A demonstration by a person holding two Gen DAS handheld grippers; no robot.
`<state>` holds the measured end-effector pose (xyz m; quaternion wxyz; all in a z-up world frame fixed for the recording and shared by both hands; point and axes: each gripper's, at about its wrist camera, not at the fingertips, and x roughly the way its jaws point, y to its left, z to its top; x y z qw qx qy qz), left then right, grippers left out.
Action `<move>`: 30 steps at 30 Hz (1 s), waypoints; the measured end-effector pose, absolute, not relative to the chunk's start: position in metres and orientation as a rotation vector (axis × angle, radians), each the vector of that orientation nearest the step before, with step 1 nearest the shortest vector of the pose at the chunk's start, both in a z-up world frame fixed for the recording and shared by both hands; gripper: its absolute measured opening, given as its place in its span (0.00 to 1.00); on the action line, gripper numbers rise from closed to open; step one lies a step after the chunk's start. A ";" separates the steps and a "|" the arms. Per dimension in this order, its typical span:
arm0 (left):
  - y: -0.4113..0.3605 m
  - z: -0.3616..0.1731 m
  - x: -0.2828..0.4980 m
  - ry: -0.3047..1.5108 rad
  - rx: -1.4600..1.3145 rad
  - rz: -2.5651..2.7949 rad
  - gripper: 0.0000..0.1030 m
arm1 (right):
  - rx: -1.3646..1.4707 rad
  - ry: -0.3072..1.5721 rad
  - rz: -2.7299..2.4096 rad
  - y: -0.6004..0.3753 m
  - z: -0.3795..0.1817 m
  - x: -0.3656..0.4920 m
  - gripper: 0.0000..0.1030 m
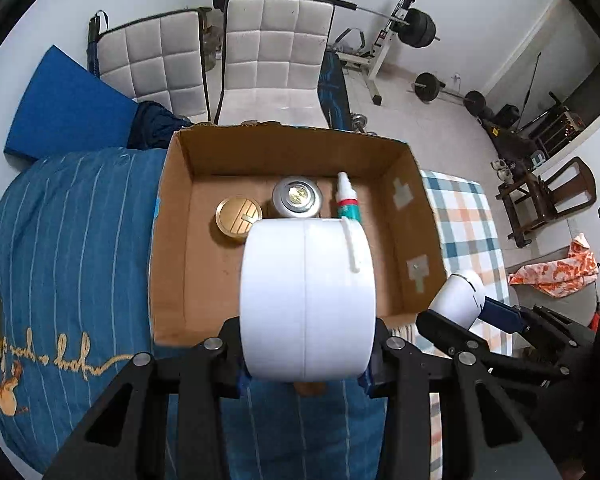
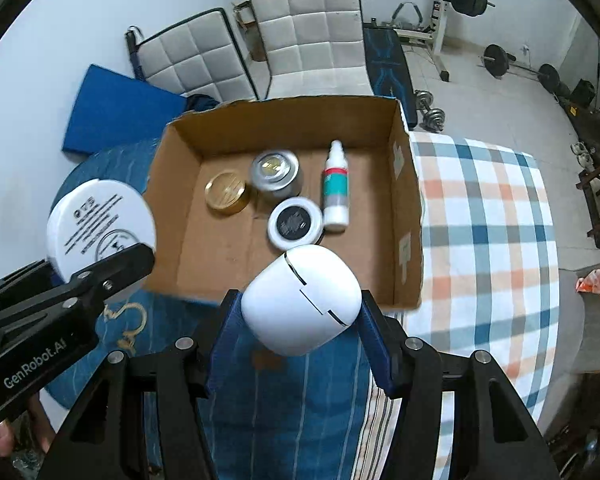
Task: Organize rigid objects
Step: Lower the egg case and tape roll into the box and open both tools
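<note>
The left gripper (image 1: pixel 306 354) is clamped on a white round jar (image 1: pixel 306 300), held on edge above the near rim of the cardboard box (image 1: pixel 172 240). The jar's round axis runs crosswise, left to right; its printed flat face (image 2: pixel 100 224) turns toward 3 o'clock. In the left wrist view the jar hides the middle of the box floor.

Inside the box, from 9 to 3 o'clock in the right wrist view: a gold-lidded tin (image 2: pixel 225 192), lid up; a grey metal tin (image 2: pixel 275 172), upright; a white-rimmed jar with a dark lid (image 2: pixel 295 222) just in front of it, blurred; and a white dropper bottle (image 2: pixel 335 186) lying flat, long axis running 12 to 6, nozzle toward 12.

The right gripper (image 2: pixel 300 320) grips a white rounded case (image 2: pixel 302 300), tilted, above the box's near edge at about 6 o'clock. Its lower part is cut off by the blue finger pads (image 2: pixel 374 344).

The box rests on a blue striped blanket (image 1: pixel 72 240); a checked cloth (image 2: pixel 480 220) lies at 3 o'clock.
</note>
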<state>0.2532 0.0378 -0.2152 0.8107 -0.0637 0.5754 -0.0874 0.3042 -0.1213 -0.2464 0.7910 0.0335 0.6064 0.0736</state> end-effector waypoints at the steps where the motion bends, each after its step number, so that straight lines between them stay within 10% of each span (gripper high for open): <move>1: 0.039 -0.223 0.261 1.249 -0.129 -0.185 0.35 | 0.068 1.315 0.152 -0.121 -0.252 0.312 0.57; 30: 0.060 -0.397 0.362 1.688 -0.136 -0.189 0.39 | 0.011 1.718 -0.083 -0.130 -0.450 0.412 0.58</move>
